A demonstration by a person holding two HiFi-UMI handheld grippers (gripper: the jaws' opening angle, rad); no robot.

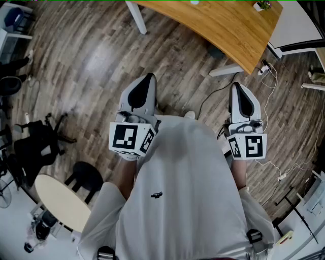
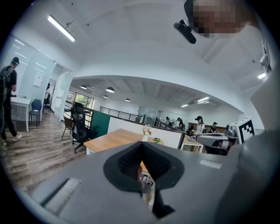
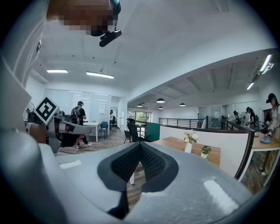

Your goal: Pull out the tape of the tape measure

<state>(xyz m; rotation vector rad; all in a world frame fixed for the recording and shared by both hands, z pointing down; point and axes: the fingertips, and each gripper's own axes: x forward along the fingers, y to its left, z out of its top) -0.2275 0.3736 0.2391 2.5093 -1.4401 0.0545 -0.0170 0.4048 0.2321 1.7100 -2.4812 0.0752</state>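
left tool (image 1: 148, 77), right tool (image 1: 236, 86): jaws together, nothing between. tape measure not in view; worktop (image 1: 218, 23) ahead, nearer right tool.

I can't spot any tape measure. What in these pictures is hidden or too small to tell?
- Tape measure: in no view; the wooden table runs off the head view's top edge.
- Small items on the table corner: too small, cut by that edge.
- Whatever lies right below the person: hidden by the white shirt, head view.
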